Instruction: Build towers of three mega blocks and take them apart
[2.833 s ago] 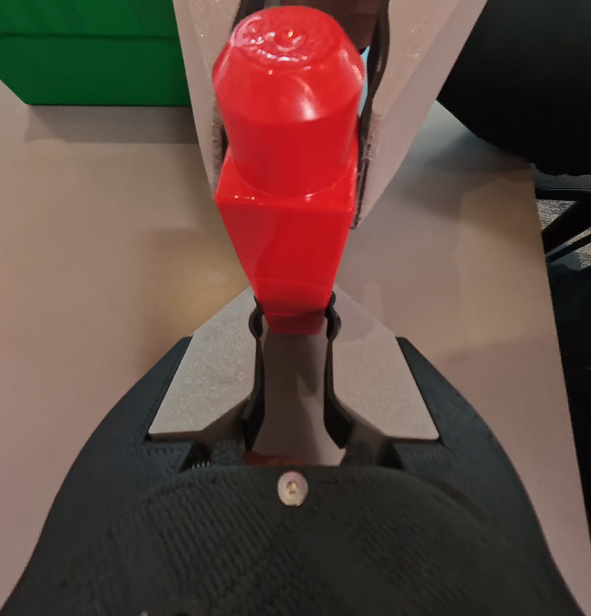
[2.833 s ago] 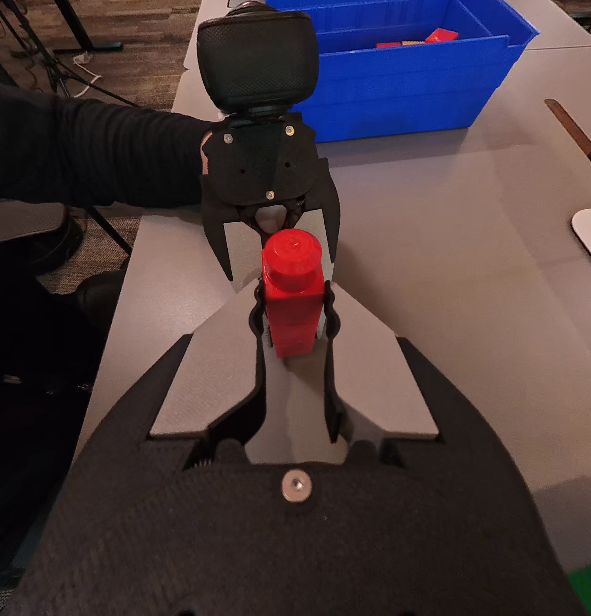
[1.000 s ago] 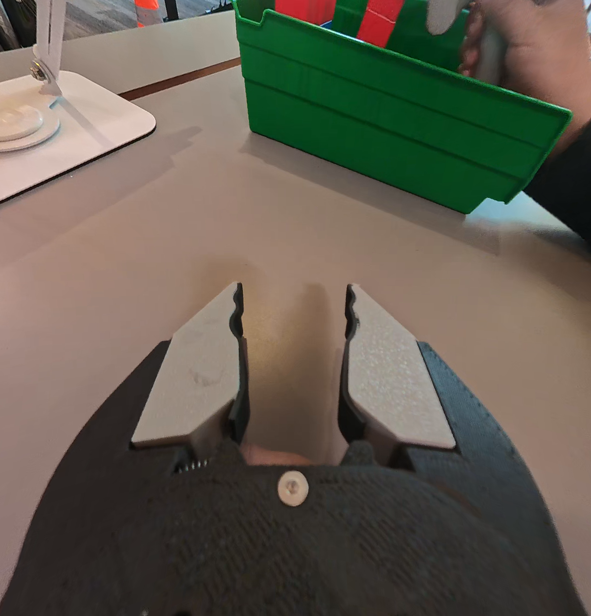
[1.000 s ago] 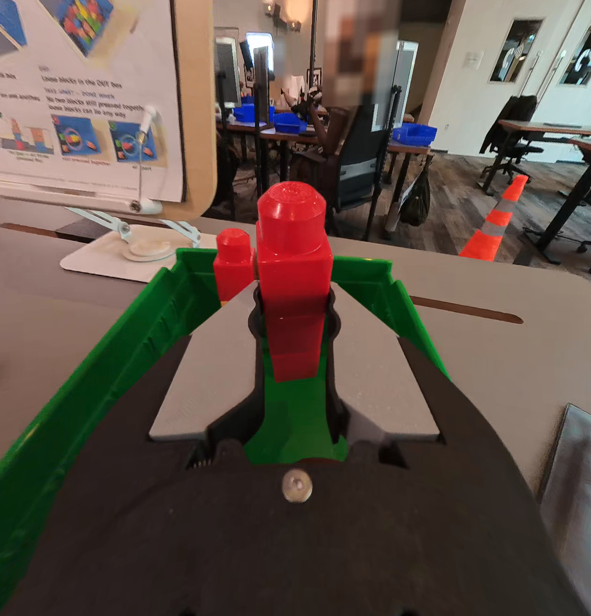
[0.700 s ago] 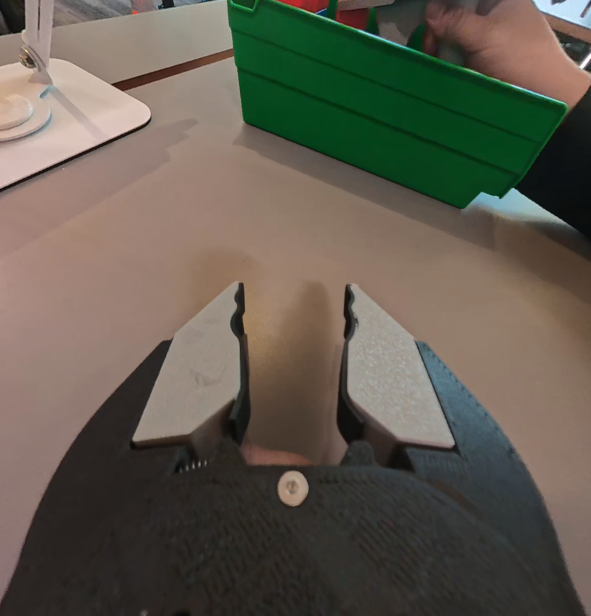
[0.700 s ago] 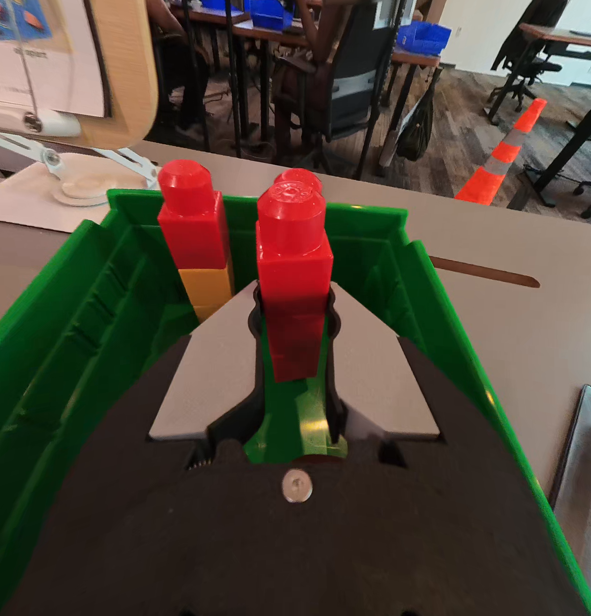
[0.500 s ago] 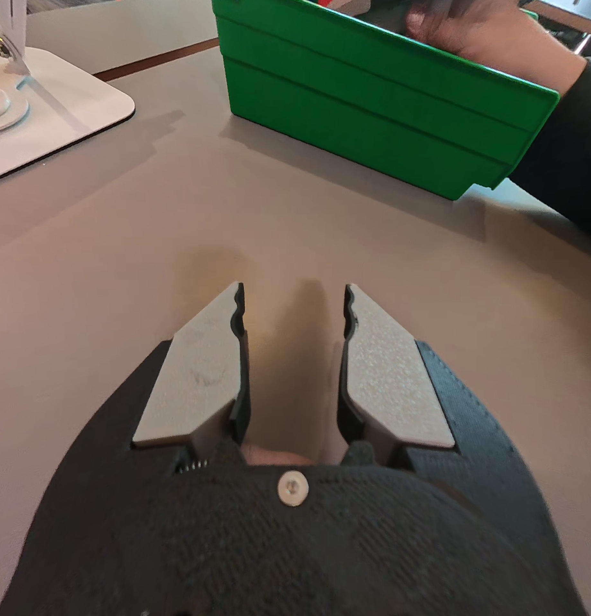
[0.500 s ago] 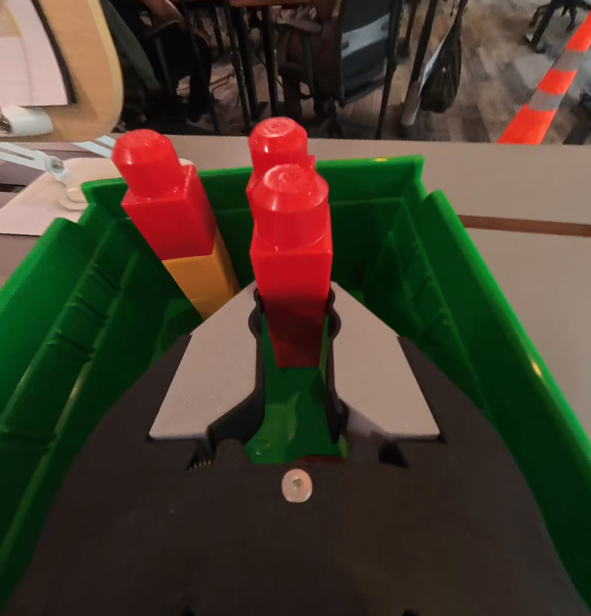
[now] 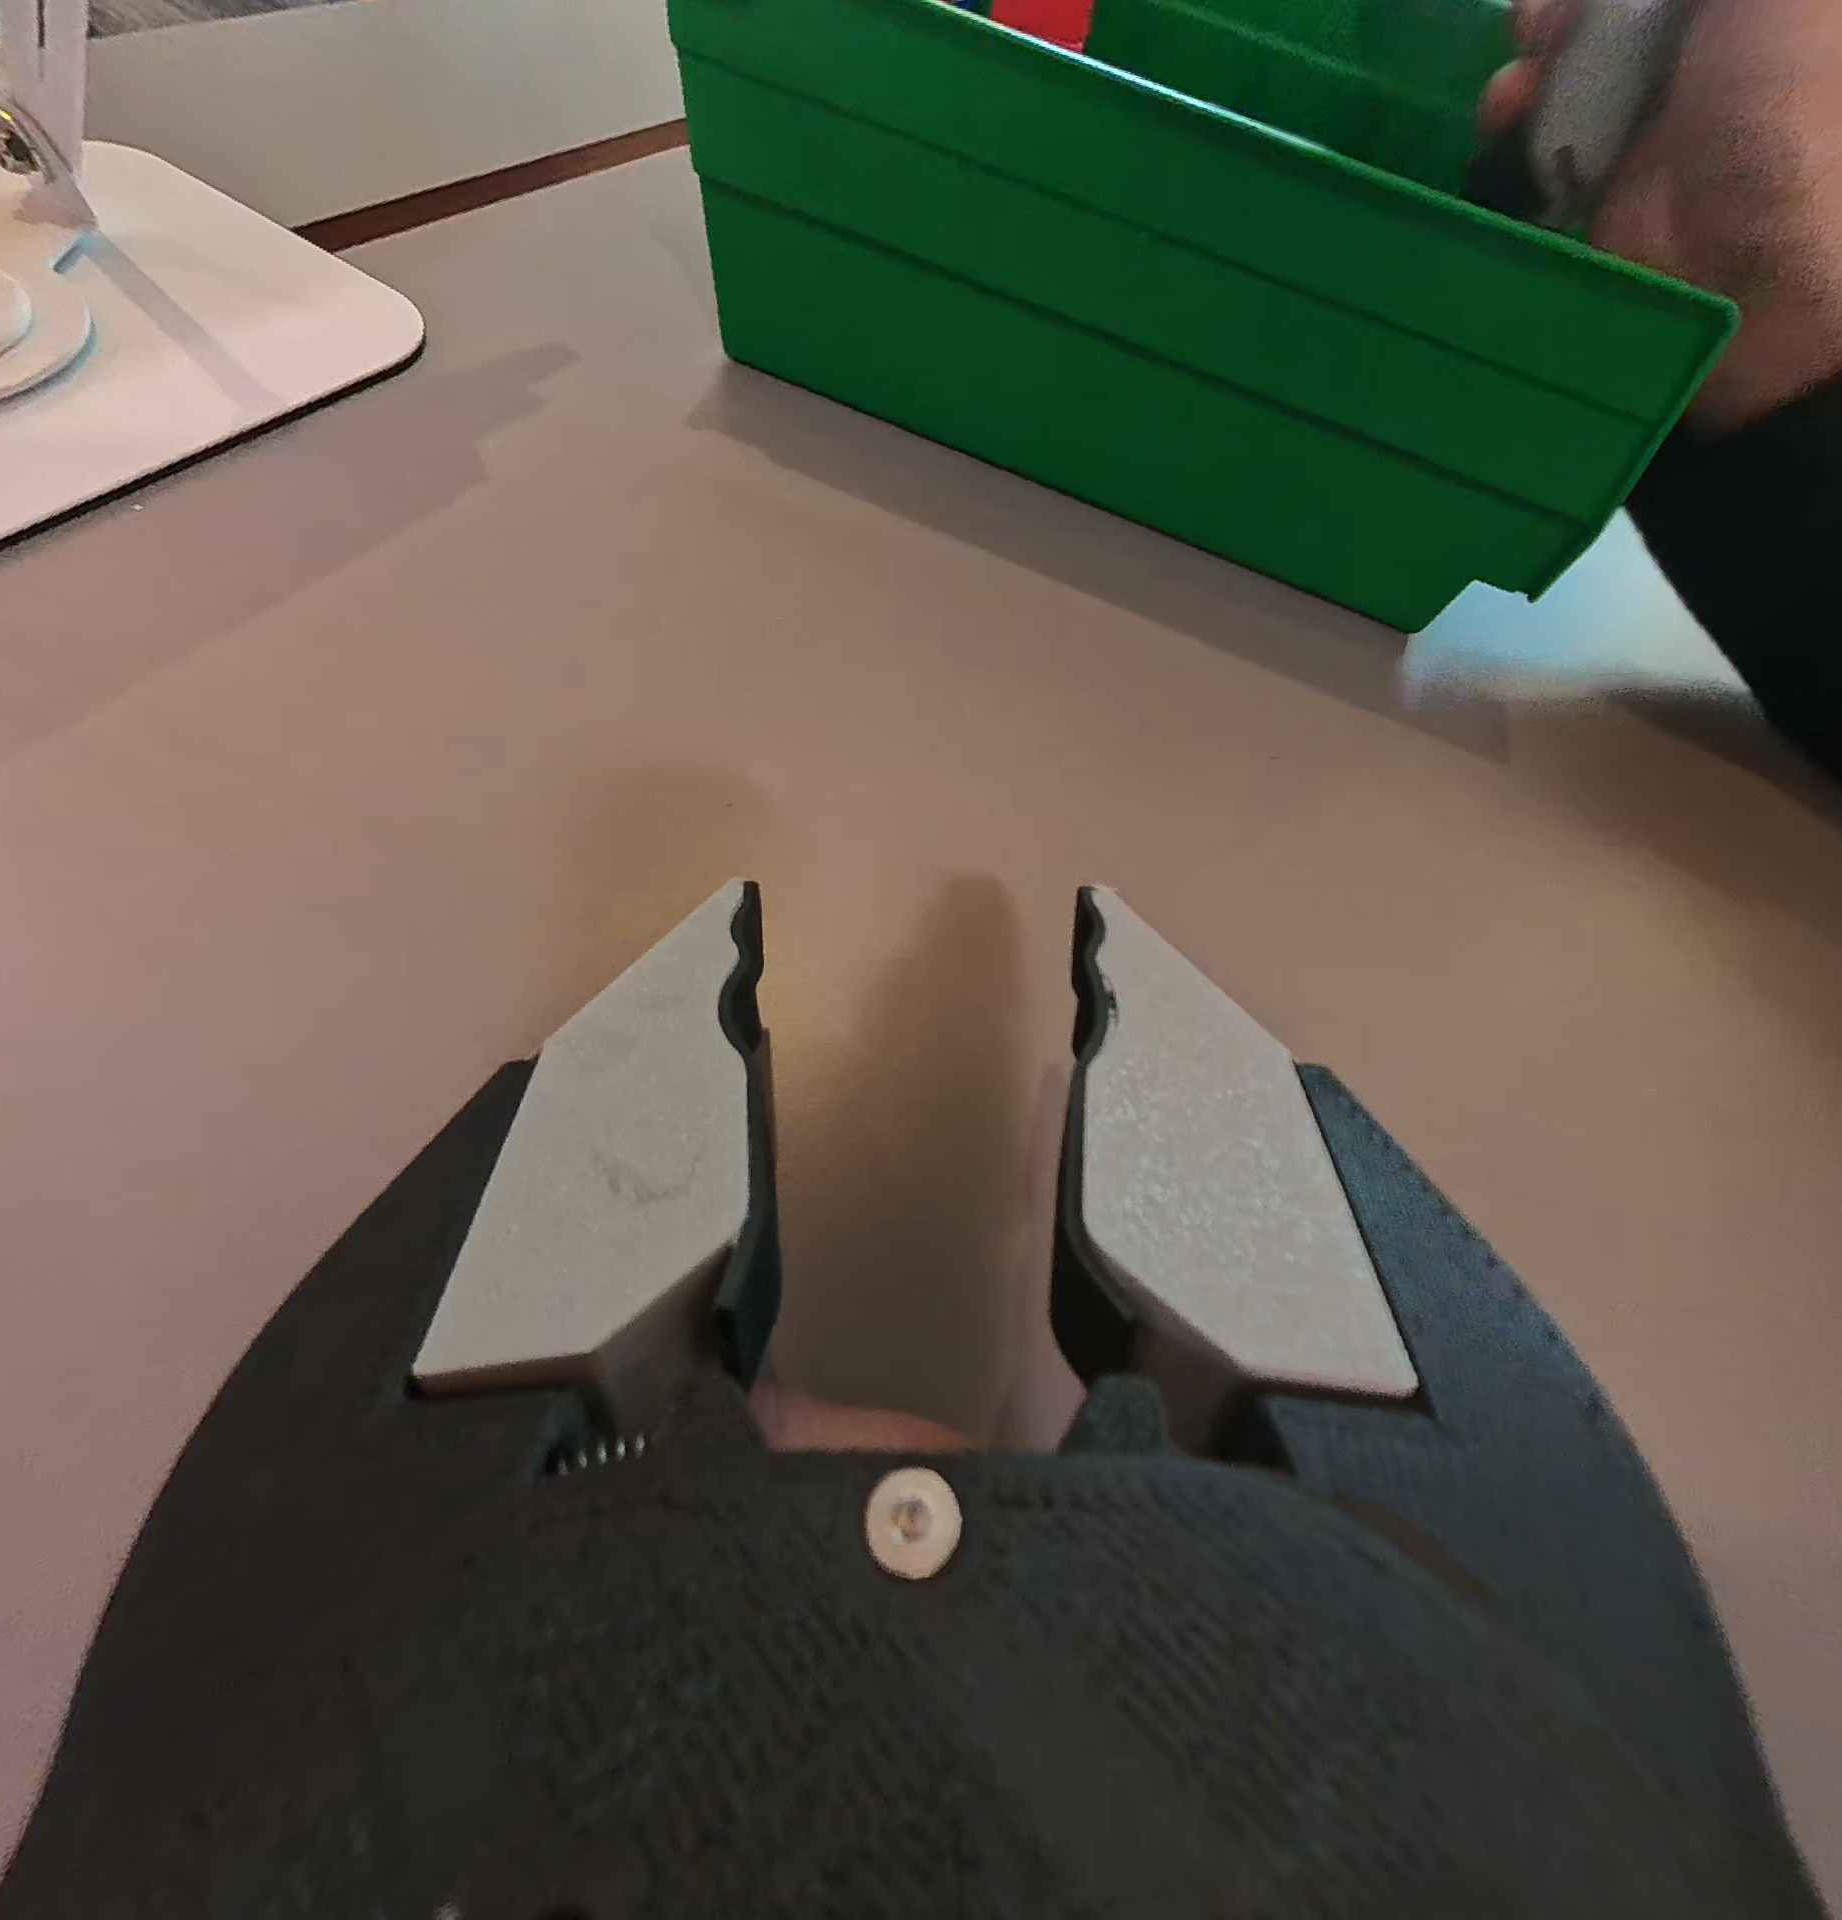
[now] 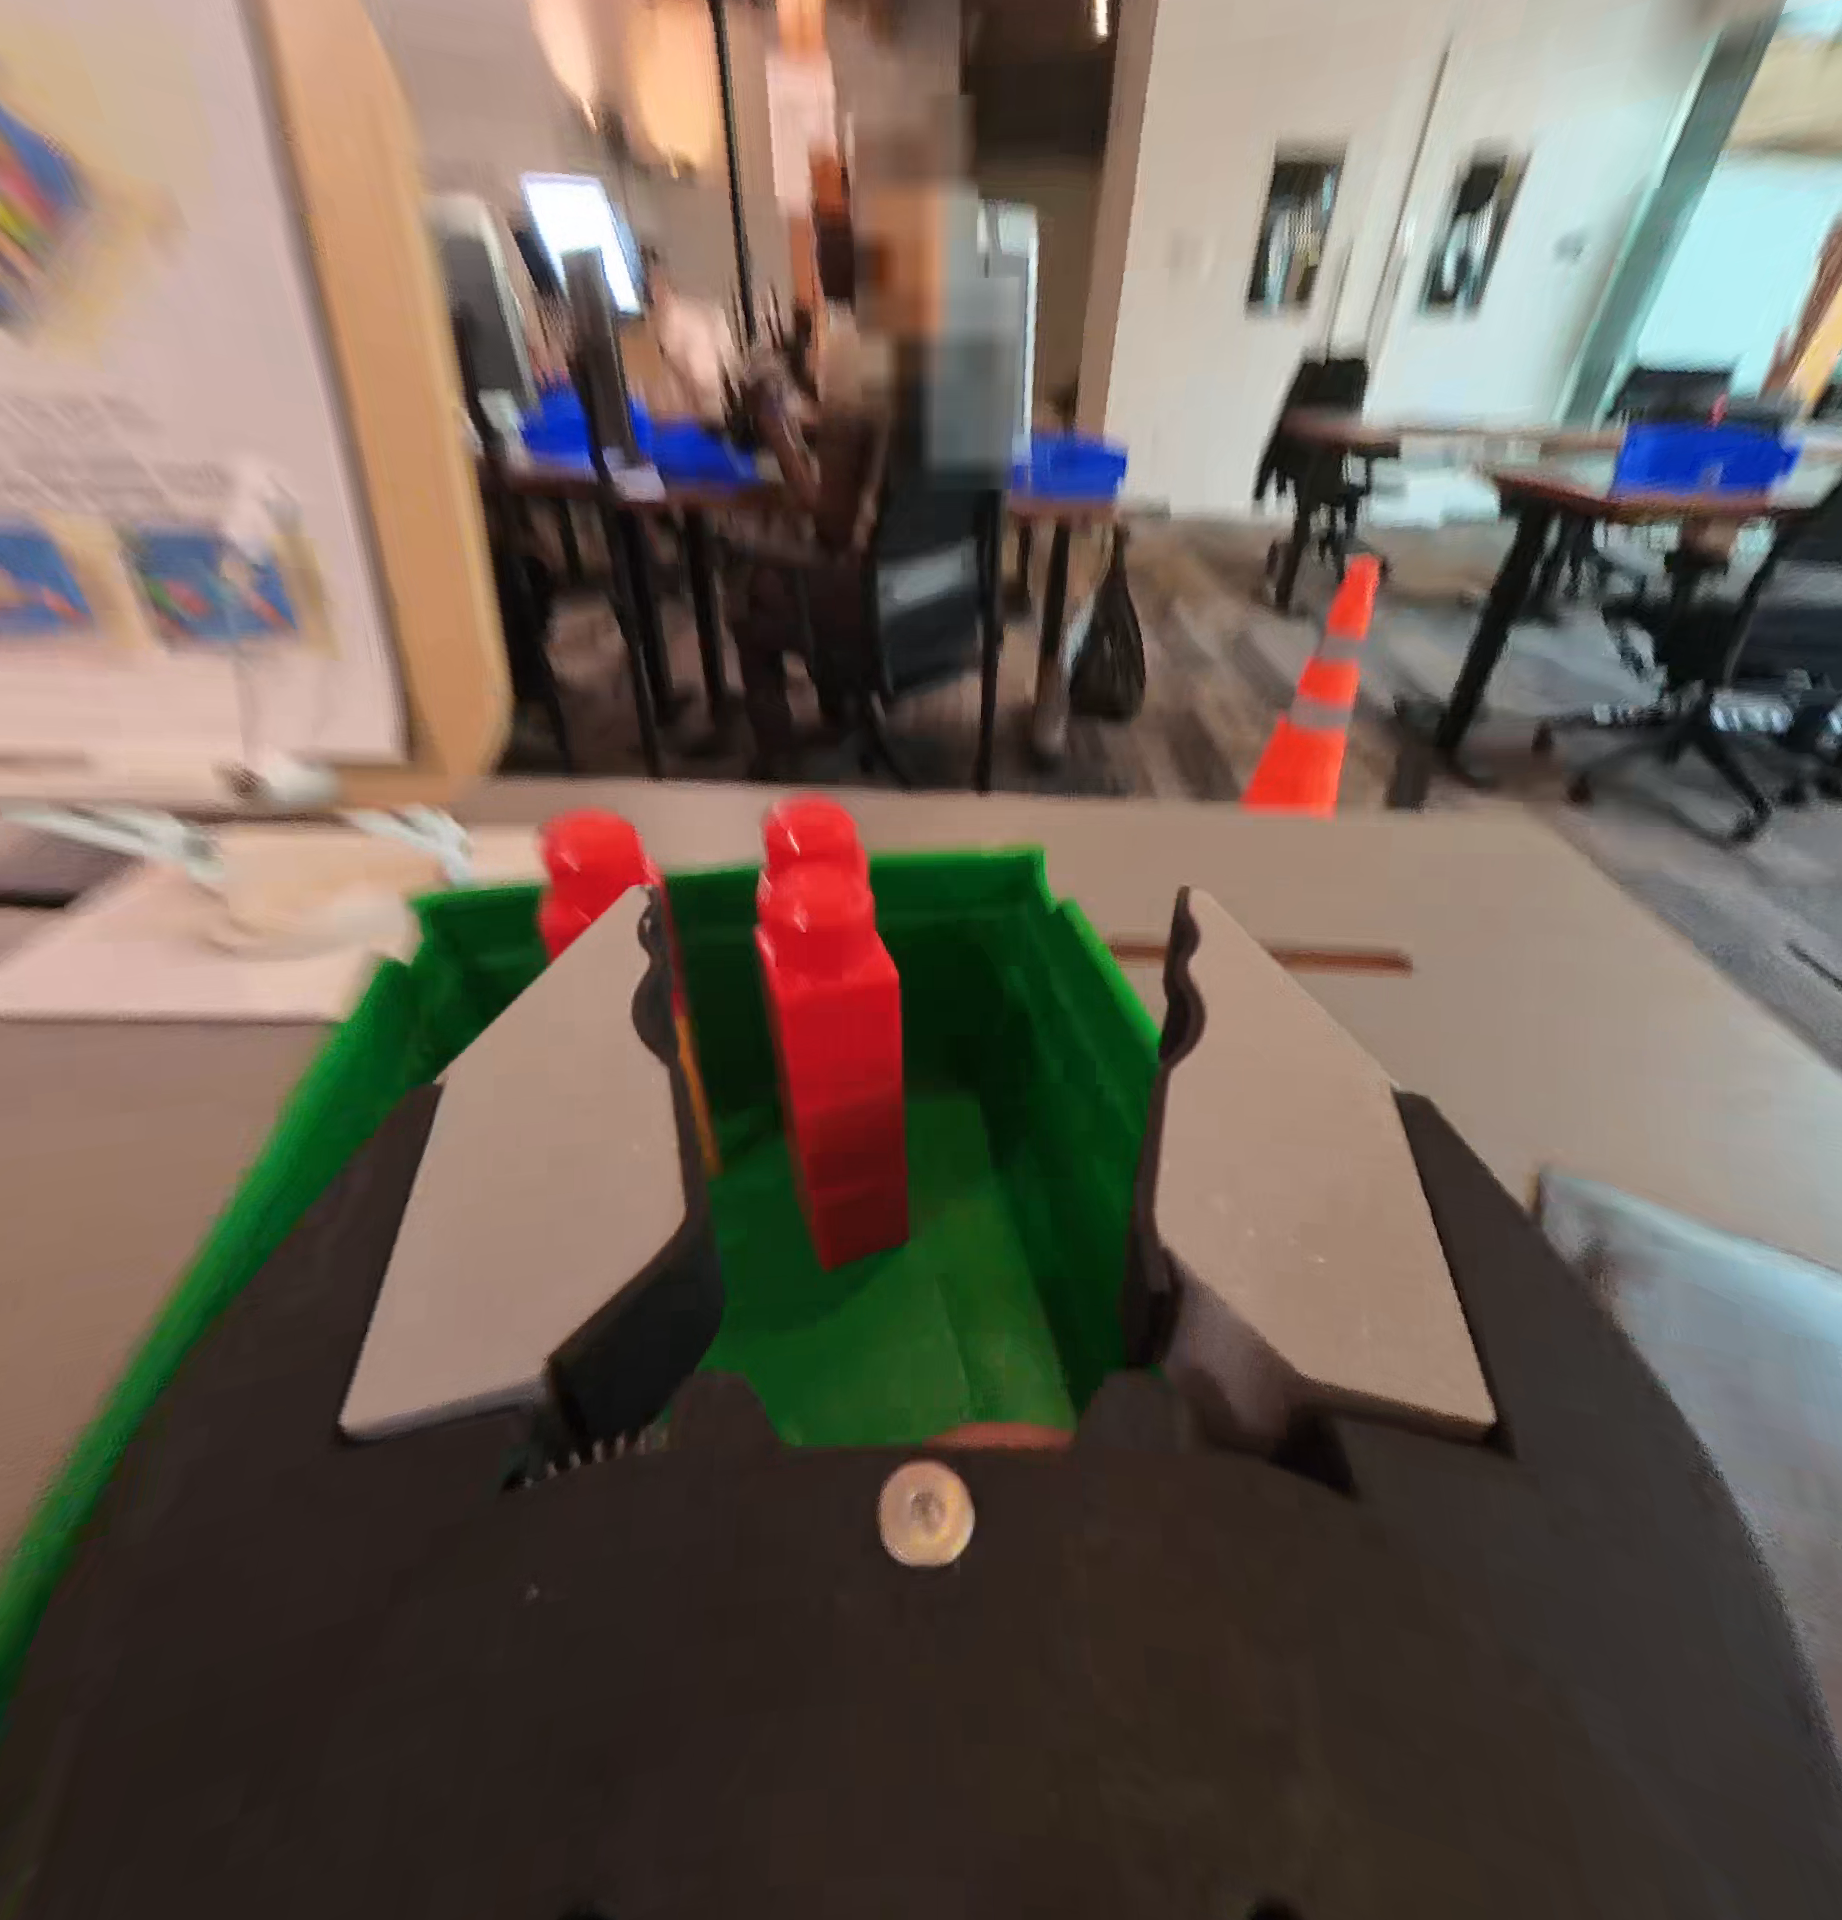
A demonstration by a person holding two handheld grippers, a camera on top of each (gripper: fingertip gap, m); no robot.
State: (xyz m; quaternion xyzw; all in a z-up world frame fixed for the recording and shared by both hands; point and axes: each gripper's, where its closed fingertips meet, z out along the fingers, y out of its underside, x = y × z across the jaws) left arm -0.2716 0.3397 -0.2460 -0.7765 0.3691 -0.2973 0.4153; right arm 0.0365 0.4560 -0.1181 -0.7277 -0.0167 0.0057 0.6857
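Three block towers (image 10: 839, 1060) upright in green bin (image 10: 1088, 1049).

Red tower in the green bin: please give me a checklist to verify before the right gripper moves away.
1. Right gripper open: ok, its jaws stand wide apart.
2. Red tower free of both fingers: ok, a gap shows on each side.
3. Tower upright on the green bin floor: ok, though the picture is blurred.
4. Neighbouring towers: cannot tell, the red-topped tower is partly hidden behind the gripper's finger.
5. Left gripper open and empty above the table: ok.
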